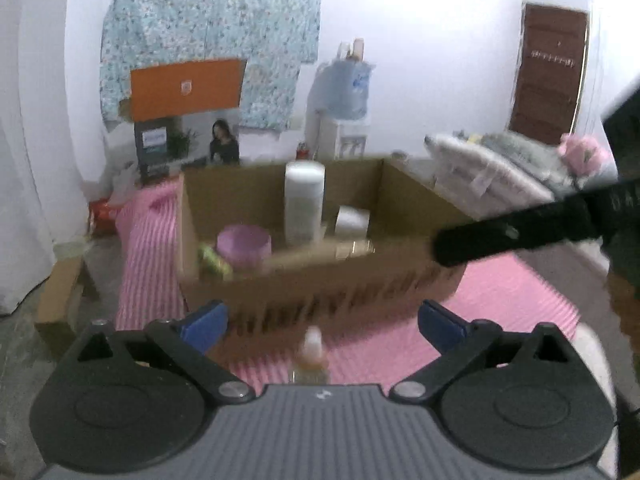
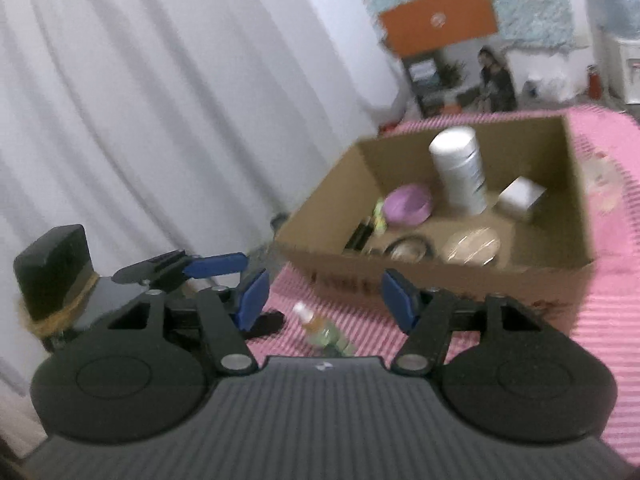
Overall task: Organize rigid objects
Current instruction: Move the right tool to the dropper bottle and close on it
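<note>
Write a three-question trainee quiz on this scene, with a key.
1. True or false: the small bottle already lies inside the cardboard box.
2. Which thing stands tallest in the box? A) the purple bowl B) the white canister C) the white carton
3. Fill in: the cloth under the box is striped pink and ____.

Key
1. False. The bottle lies on the cloth in front of the box, before the open, empty right gripper; the left gripper is open and empty too.
2. B.
3. White.
</note>
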Demonstrator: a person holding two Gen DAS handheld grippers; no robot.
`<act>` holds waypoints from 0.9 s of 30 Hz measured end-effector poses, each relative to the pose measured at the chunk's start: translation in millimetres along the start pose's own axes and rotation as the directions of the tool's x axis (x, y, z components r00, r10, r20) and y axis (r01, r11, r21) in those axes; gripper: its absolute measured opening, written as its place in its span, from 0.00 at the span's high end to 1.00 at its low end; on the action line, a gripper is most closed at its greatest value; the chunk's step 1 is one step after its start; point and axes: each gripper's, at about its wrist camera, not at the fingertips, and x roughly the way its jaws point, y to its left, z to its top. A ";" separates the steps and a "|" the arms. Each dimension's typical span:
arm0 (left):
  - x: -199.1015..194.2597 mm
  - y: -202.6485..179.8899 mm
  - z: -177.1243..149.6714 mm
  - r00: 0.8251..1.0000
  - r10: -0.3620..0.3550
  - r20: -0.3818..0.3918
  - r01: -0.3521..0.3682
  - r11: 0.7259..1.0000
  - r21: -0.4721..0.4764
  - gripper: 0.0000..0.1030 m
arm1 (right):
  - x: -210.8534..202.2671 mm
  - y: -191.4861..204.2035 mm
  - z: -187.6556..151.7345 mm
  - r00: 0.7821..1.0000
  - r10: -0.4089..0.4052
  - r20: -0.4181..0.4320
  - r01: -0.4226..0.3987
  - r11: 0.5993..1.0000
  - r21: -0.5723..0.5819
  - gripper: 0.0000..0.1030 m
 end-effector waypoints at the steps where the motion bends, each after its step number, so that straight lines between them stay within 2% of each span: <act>1: 7.1 -1.4 -9.1 1.000 0.010 -0.013 -0.010 1.000 0.007 0.02 | 13.5 3.2 -2.9 1.000 -0.002 -0.028 0.001 1.000 -0.012 0.45; 4: 27.3 -4.4 -30.2 0.998 0.034 -0.052 -0.033 0.999 0.018 0.09 | 50.4 17.5 -12.9 0.994 -0.015 -0.113 0.007 0.997 -0.073 0.50; 6: 38.0 -2.0 -38.6 0.998 0.018 -0.063 -0.018 1.000 -0.002 0.12 | 70.5 27.3 -18.1 0.987 -0.038 -0.155 0.020 0.993 -0.117 0.55; 11: 54.3 3.2 -49.5 0.997 0.038 -0.069 -0.038 0.999 0.002 0.32 | 104.9 40.5 -24.8 0.974 -0.093 -0.209 0.051 0.979 -0.199 0.64; 15: 64.4 3.6 -52.9 0.996 0.047 -0.070 -0.045 0.999 0.028 0.39 | 120.8 41.1 -24.4 0.966 -0.102 -0.236 0.052 0.976 -0.211 0.72; 20: 73.1 2.1 -58.6 0.995 0.055 -0.083 -0.054 0.998 0.022 0.67 | 129.3 40.9 -24.3 0.964 -0.124 -0.236 0.065 0.968 -0.243 0.72; 27: 67.3 -6.4 -56.1 0.996 0.063 -0.062 -0.060 0.997 0.051 0.68 | 119.6 42.4 -24.7 0.963 -0.128 -0.235 0.067 0.966 -0.251 0.74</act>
